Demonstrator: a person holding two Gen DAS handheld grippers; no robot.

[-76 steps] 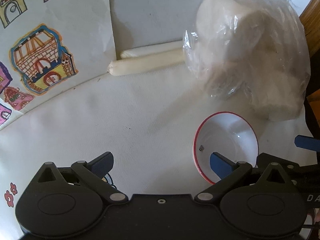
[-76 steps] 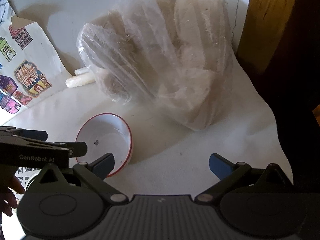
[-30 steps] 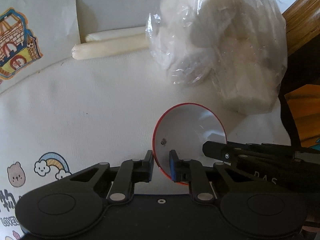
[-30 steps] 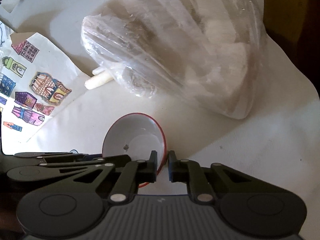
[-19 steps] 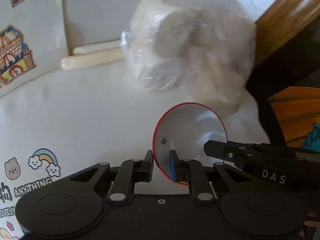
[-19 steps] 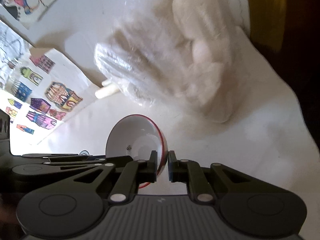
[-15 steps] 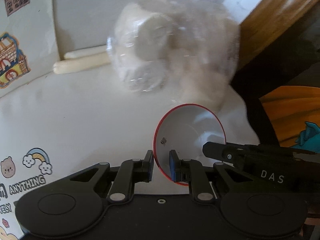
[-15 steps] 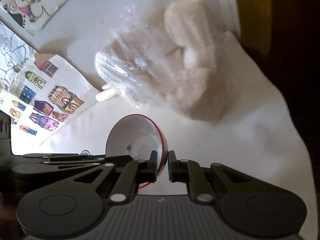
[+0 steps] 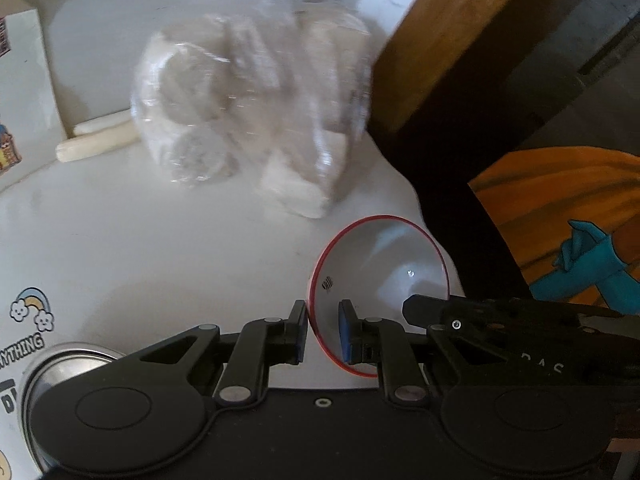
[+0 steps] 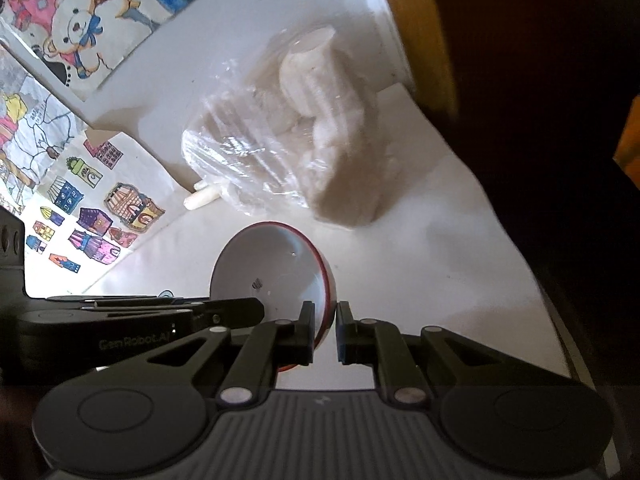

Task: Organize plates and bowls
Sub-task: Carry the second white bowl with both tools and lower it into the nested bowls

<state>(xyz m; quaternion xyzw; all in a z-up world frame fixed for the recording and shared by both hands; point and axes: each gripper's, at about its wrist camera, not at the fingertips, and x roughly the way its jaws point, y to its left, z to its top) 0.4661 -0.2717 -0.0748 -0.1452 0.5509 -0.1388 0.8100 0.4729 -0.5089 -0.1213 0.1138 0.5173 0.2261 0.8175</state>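
bowl: red-rimmed white bowl (image 9: 380,276) now lifted off the table (image 9: 160,248), tilted | left claw (image 9: 323,334) clenched on its near rim | right claw (image 10: 324,332) clenched on opposite rim | change: both were open 2.5 s ago | meaning: pickup done, carry next; steel bowl (image 9: 68,364) likely destination

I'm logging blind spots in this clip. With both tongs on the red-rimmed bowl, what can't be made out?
- Red-rimmed bowl: near rim hidden behind the left tongs in the left wrist view and behind the right tongs in the right.
- Plastic bag: contents blurred by motion and film.
- Metal dish: cut off by the left wrist view's edge and tongs body.
- Small mark inside the bowl: too small to read.
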